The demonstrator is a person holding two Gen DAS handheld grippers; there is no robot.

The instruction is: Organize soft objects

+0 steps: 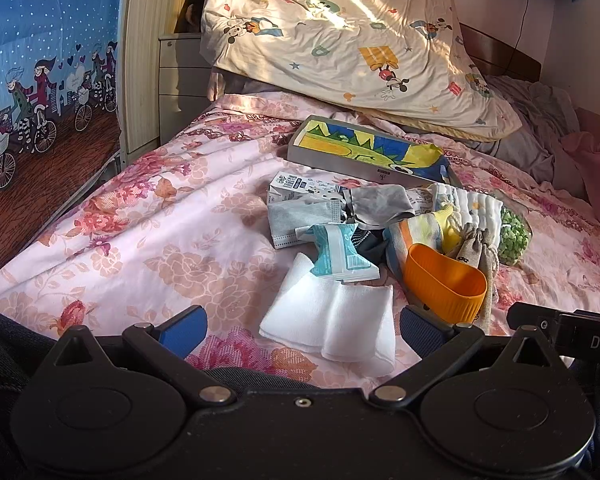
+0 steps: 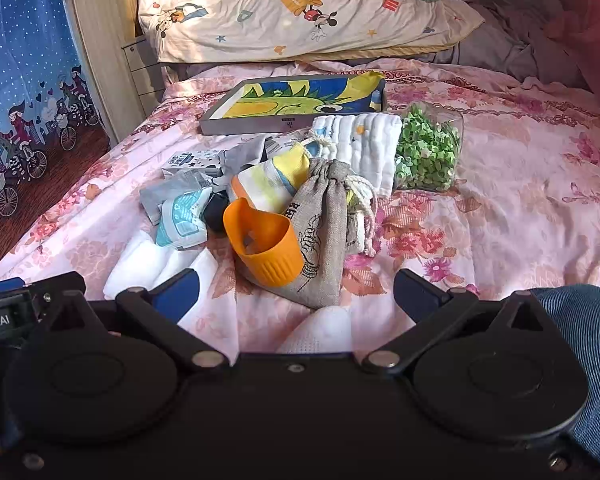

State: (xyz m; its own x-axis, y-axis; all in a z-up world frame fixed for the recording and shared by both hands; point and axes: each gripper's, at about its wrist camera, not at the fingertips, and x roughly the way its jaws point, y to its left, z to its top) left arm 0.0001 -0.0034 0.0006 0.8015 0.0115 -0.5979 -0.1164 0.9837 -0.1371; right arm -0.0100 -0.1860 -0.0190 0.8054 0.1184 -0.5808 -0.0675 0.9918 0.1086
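A heap of soft things lies on the pink floral bedsheet [image 1: 140, 240]. In the left wrist view a folded white cloth [image 1: 332, 316] lies just ahead of my open left gripper [image 1: 304, 326], between its blue pads. Behind it are a teal wipe packet [image 1: 336, 252], grey masks [image 1: 300, 216], an orange silicone cup sleeve [image 1: 444, 286] and a striped sock [image 1: 416, 236]. In the right wrist view my open right gripper [image 2: 300, 288] faces the orange sleeve [image 2: 266, 246] and a grey drawstring pouch [image 2: 320, 232]. A white quilted cloth [image 2: 364, 144] lies behind them.
A flat grey box with a dinosaur drawing [image 2: 300, 98] lies beyond the heap. A clear bag of green bits [image 2: 428, 152] sits to the right. A Mickey Mouse quilt [image 1: 340, 36] is piled at the bed's head. A drawer unit [image 1: 180, 76] stands at left.
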